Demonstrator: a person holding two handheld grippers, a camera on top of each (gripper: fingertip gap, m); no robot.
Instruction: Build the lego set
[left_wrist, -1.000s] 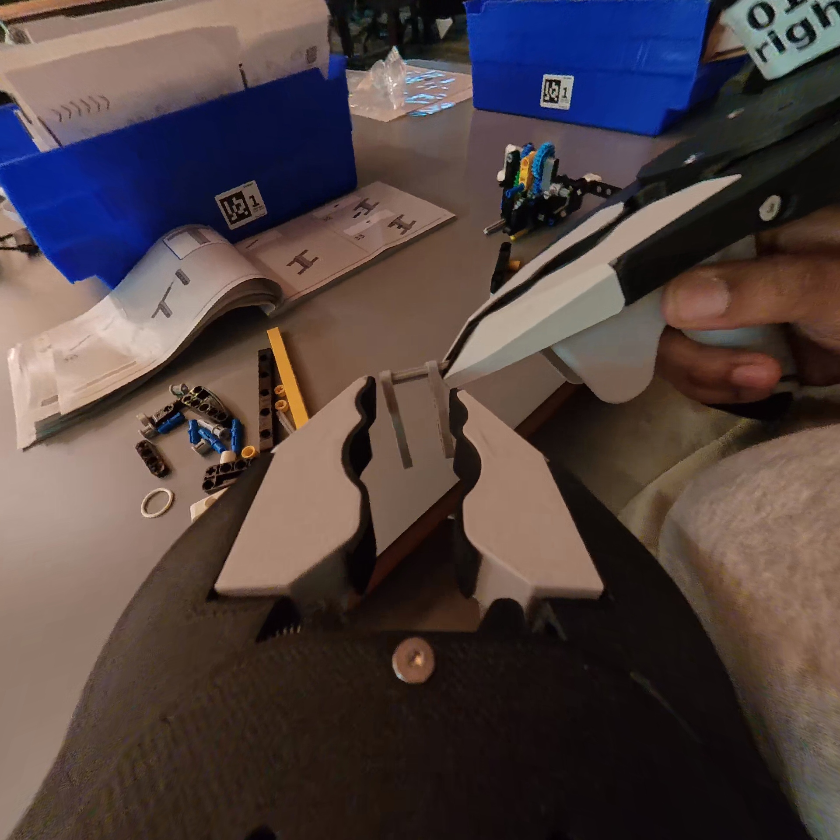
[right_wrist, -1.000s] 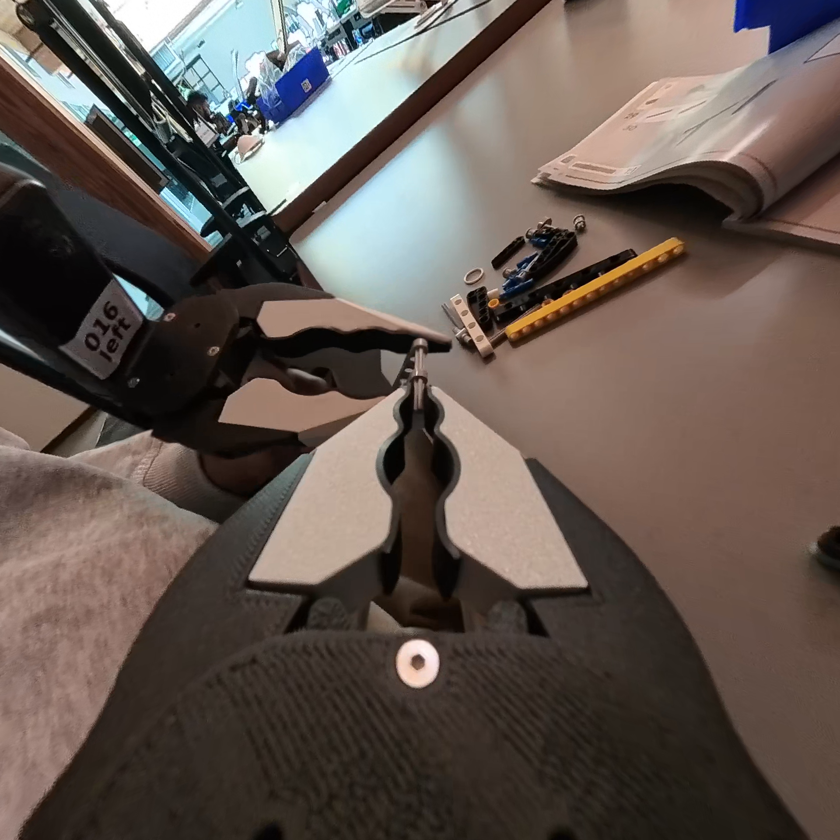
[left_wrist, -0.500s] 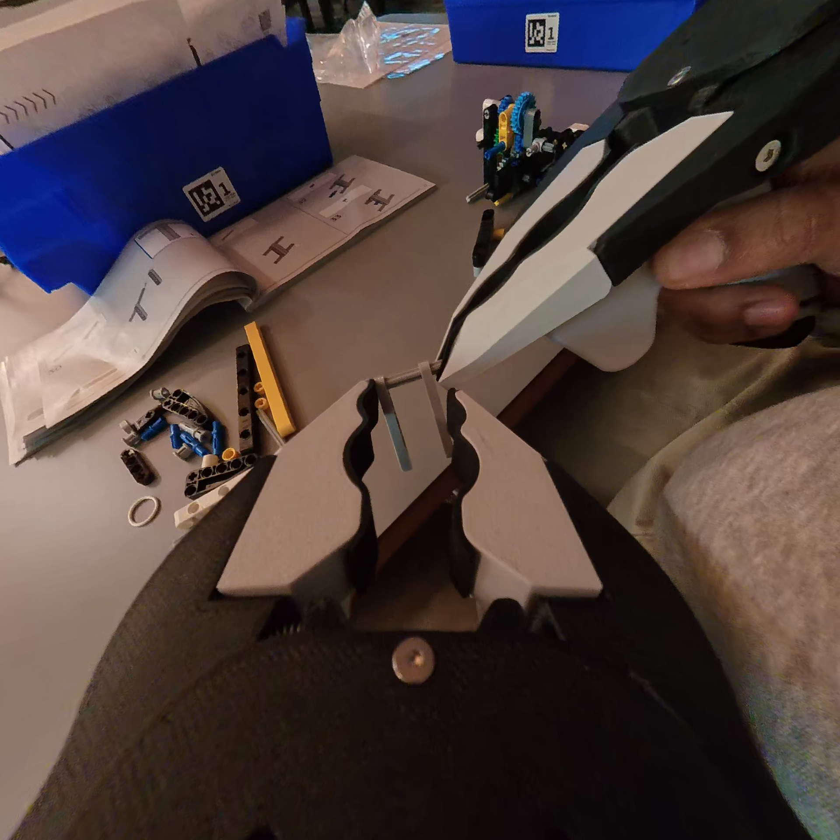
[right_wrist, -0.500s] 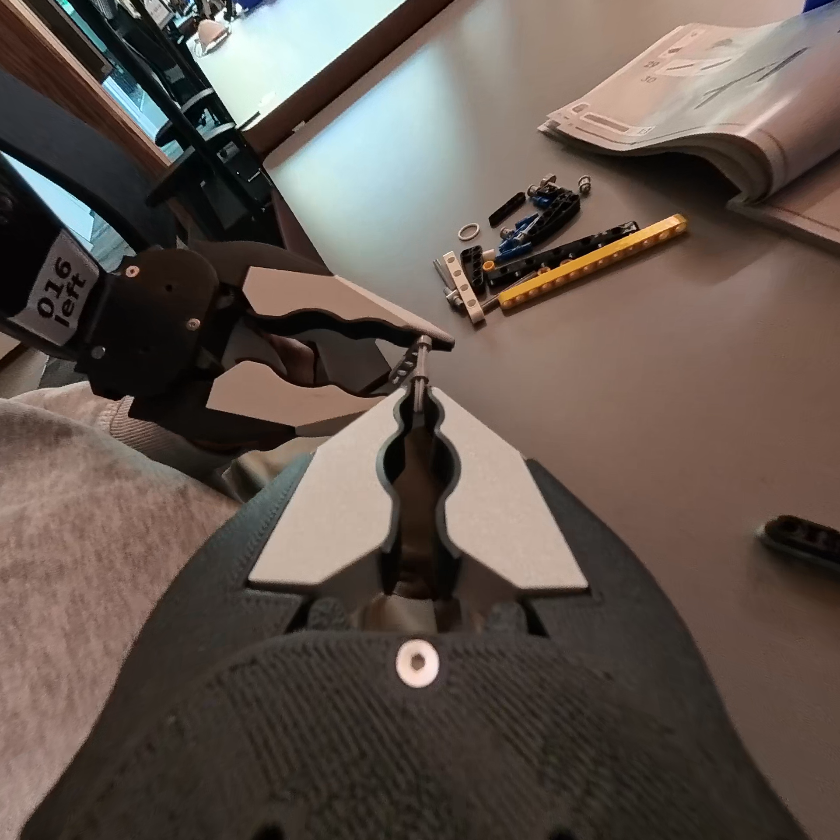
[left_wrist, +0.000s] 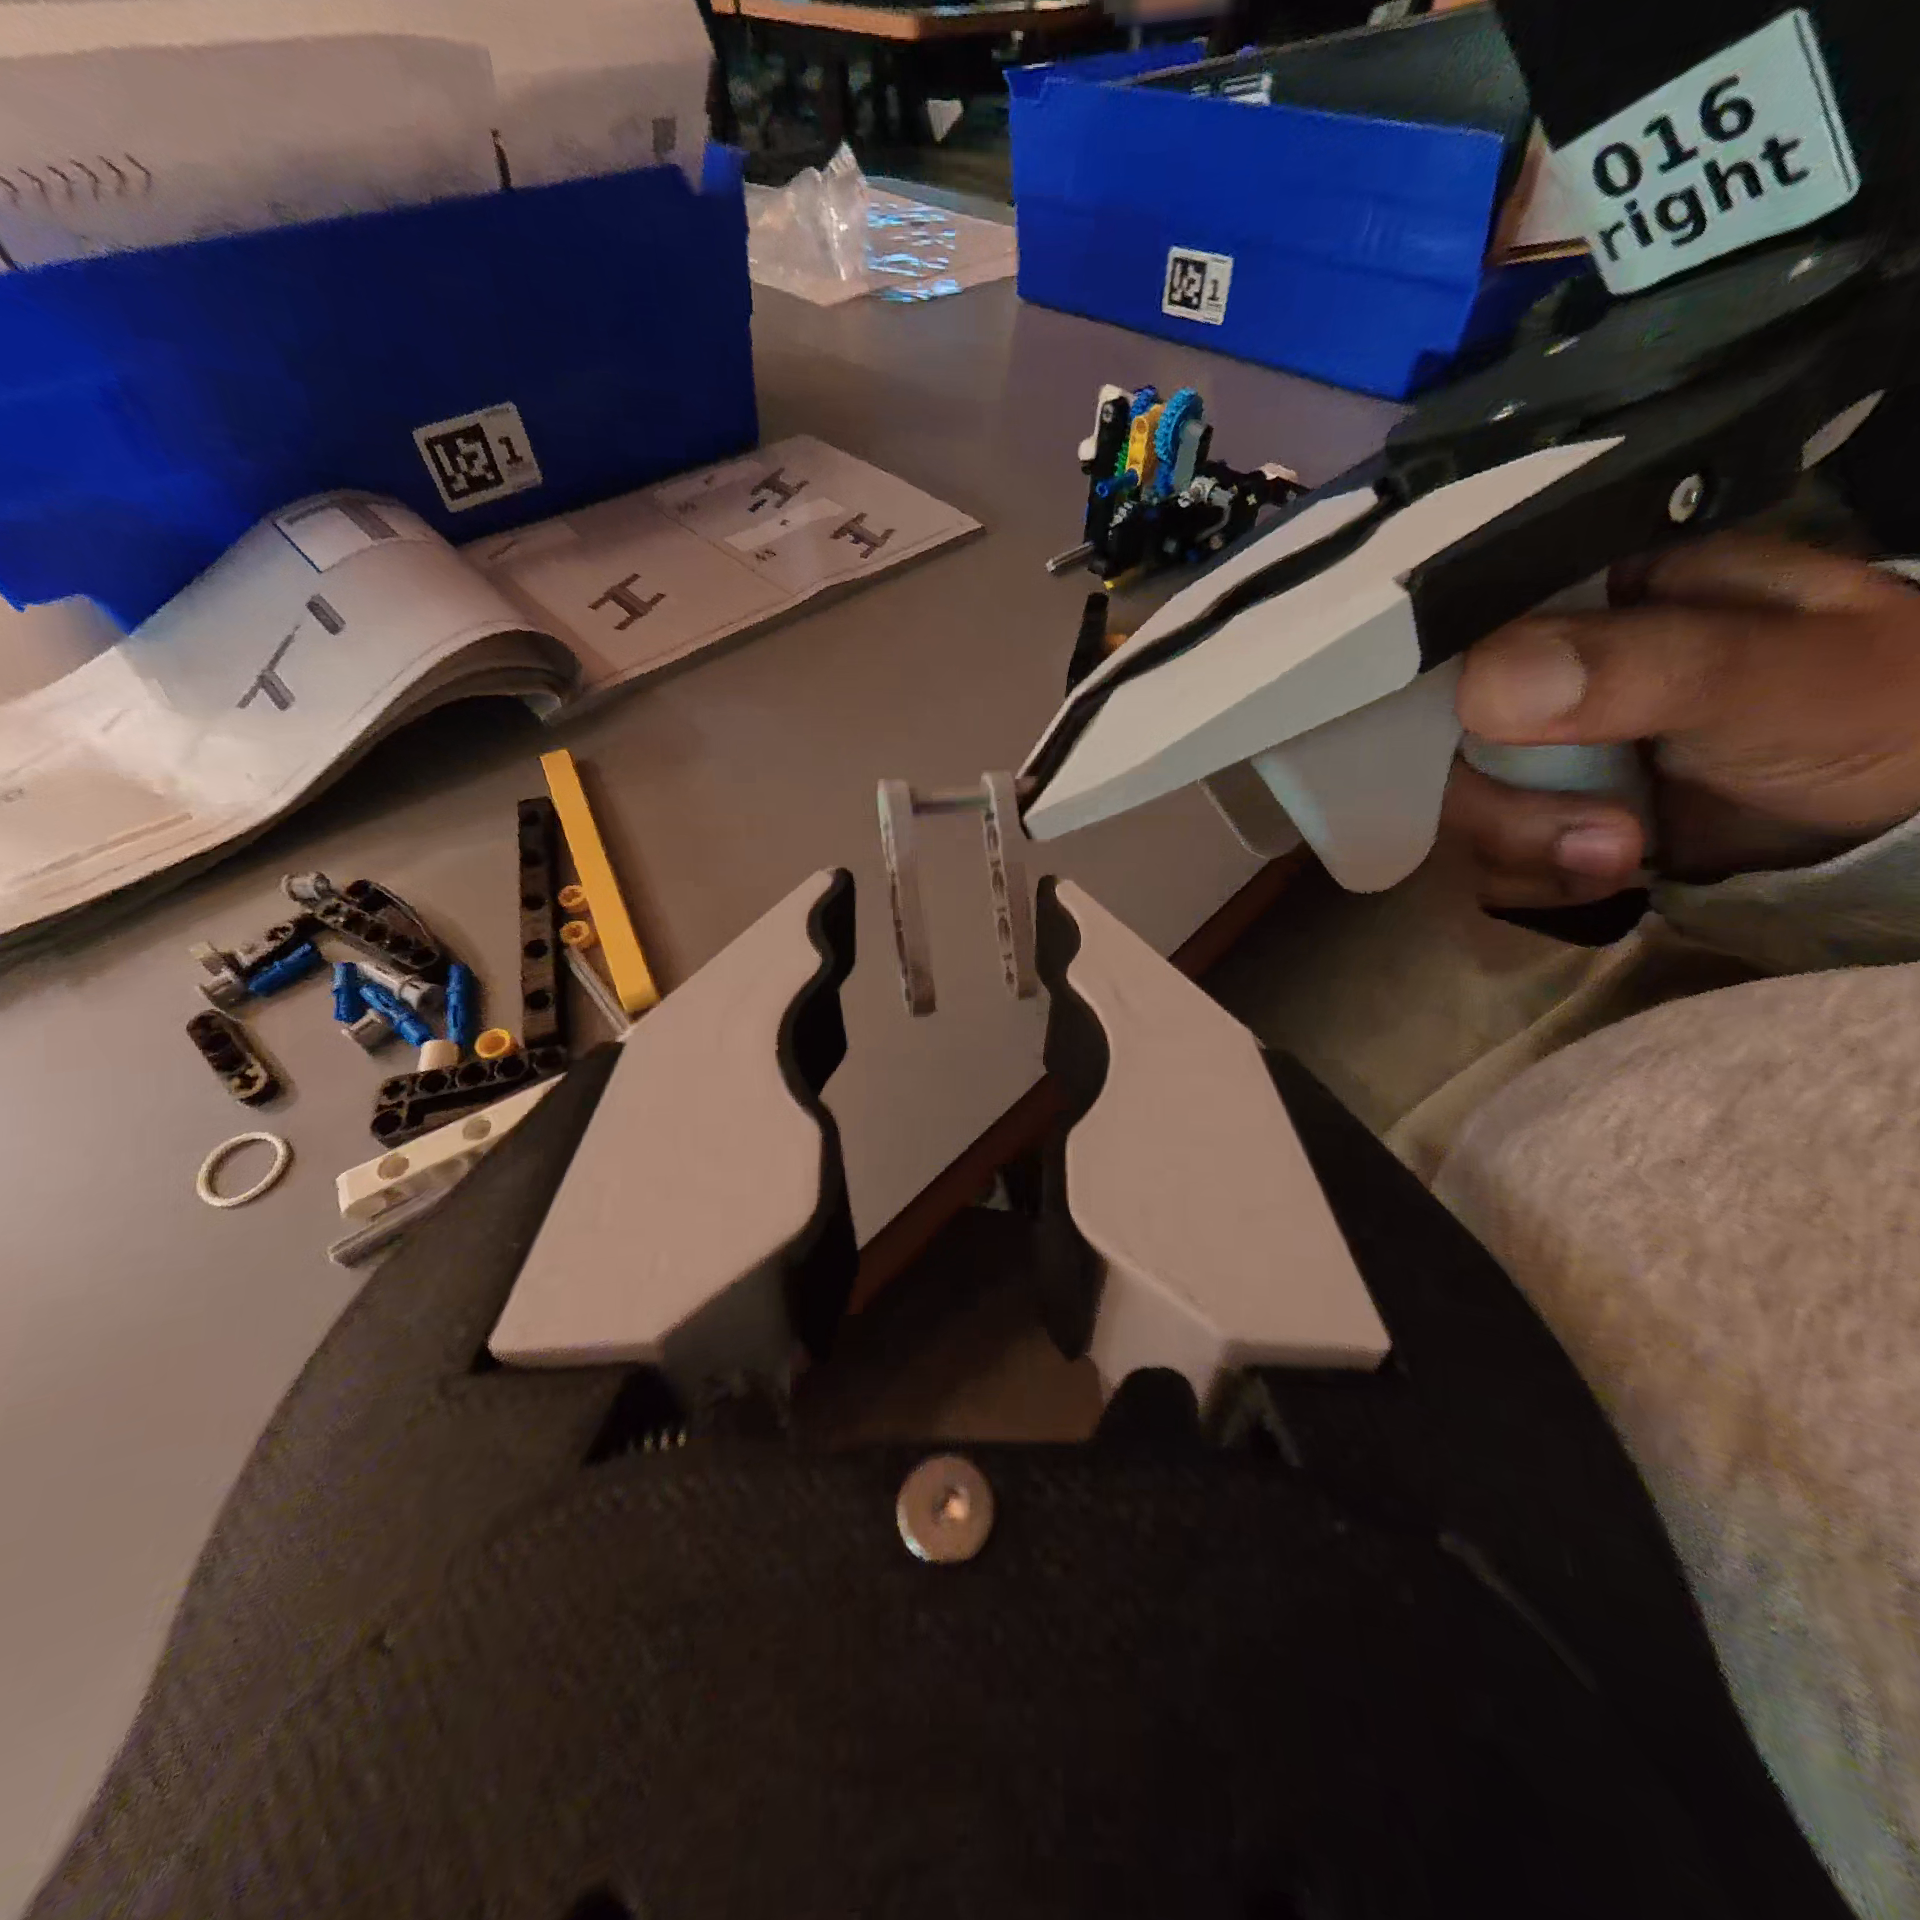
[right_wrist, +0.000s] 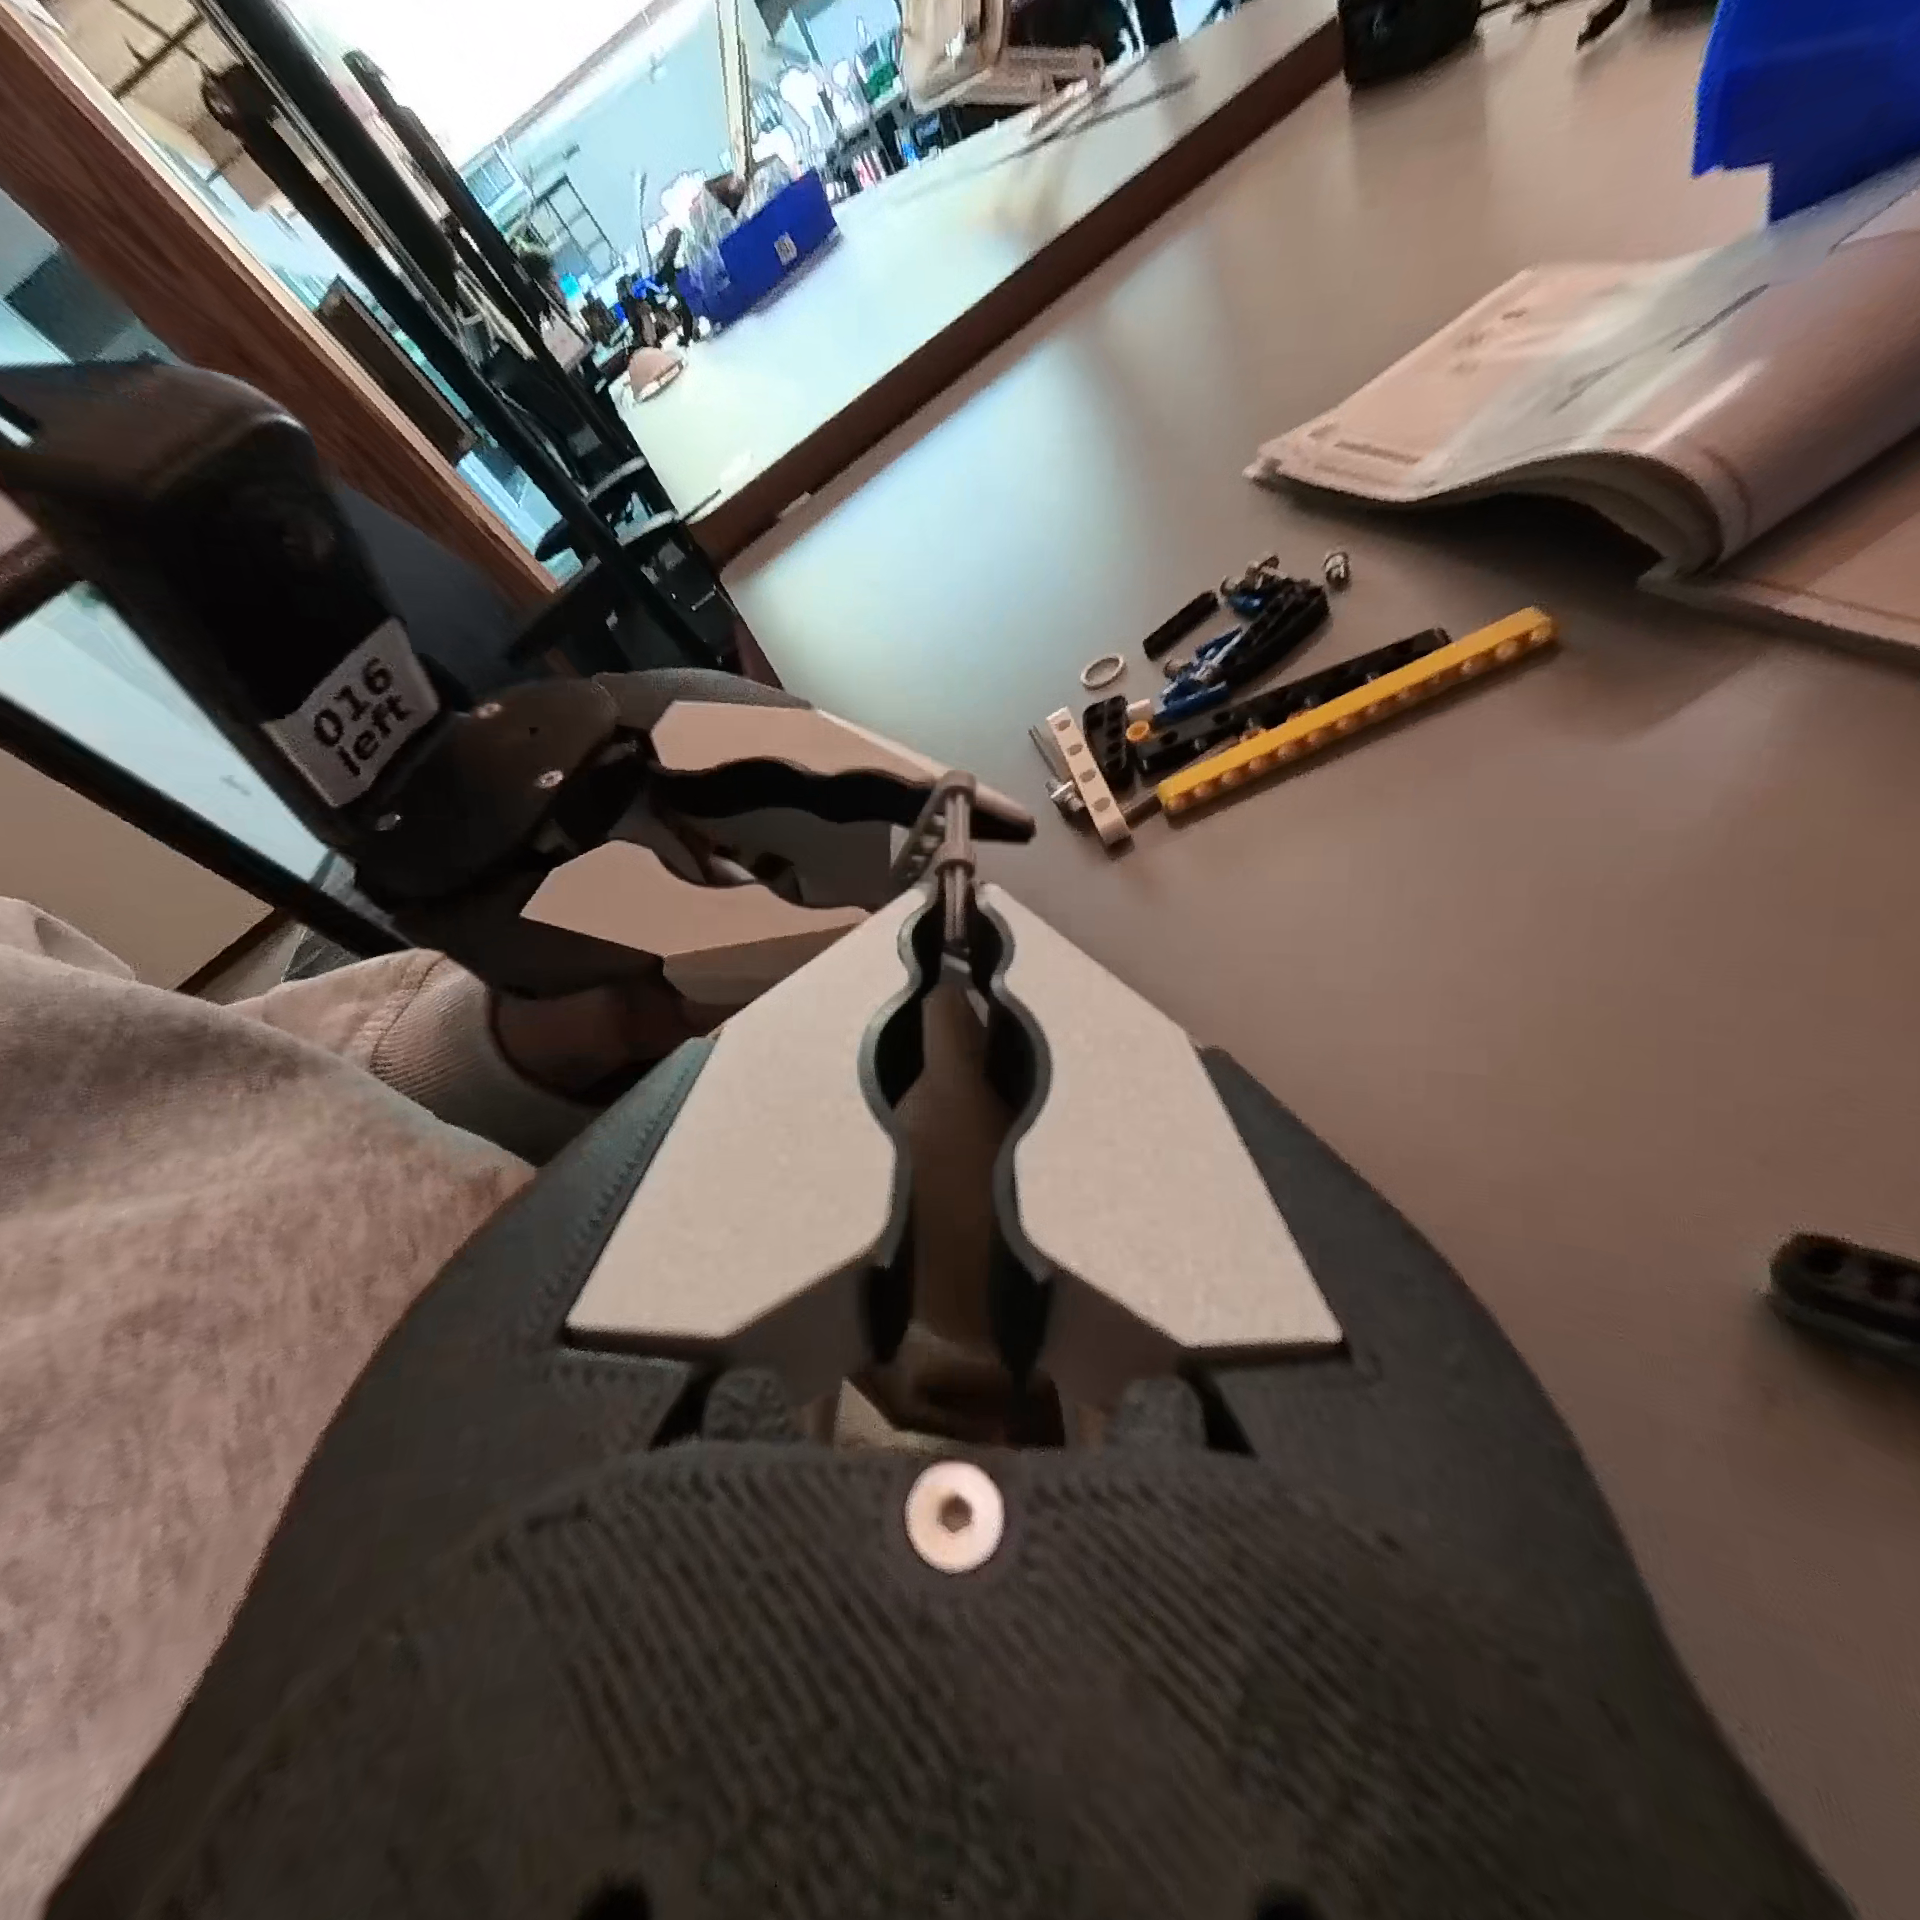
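**Two tongs meet on a small grey axle piece above the table edge**

Much of the grip is hard to read. In the left wrist view the right tongs (left_wrist: 1023, 800) come in from 2 o'clock, pale wedge fingers pressed together on the tip of a thin grey axle joining two flat grey plastic beams (left_wrist: 951, 894). The left tongs (left_wrist: 945, 914) stand parted, one finger at each side of those beams; the right-hand beam lies against the finger, while contact on the other side cannot be told. The hand holding the right tongs is cut off at the frame's 3 o'clock edge.

In the right wrist view the right tongs (right_wrist: 954, 909) are nearly shut on the axle, and the beams are seen edge-on and partly hidden by the left tongs' upper finger (right_wrist: 831, 753).

At 9 o'clock on the smooth grey table (left_wrist: 125, 1299) lie loose pieces: a long yellow studded beam (left_wrist: 597, 883), black holed beams, blue pins, a white ring (left_wrist: 244, 1169). An open paper instruction booklet (left_wrist: 436, 613) curls at 10 o'clock before a blue plastic bin (left_wrist: 416, 343). A partly built multicoloured model (left_wrist: 1153, 488) stands at 1 o'clock, its detail blurred.
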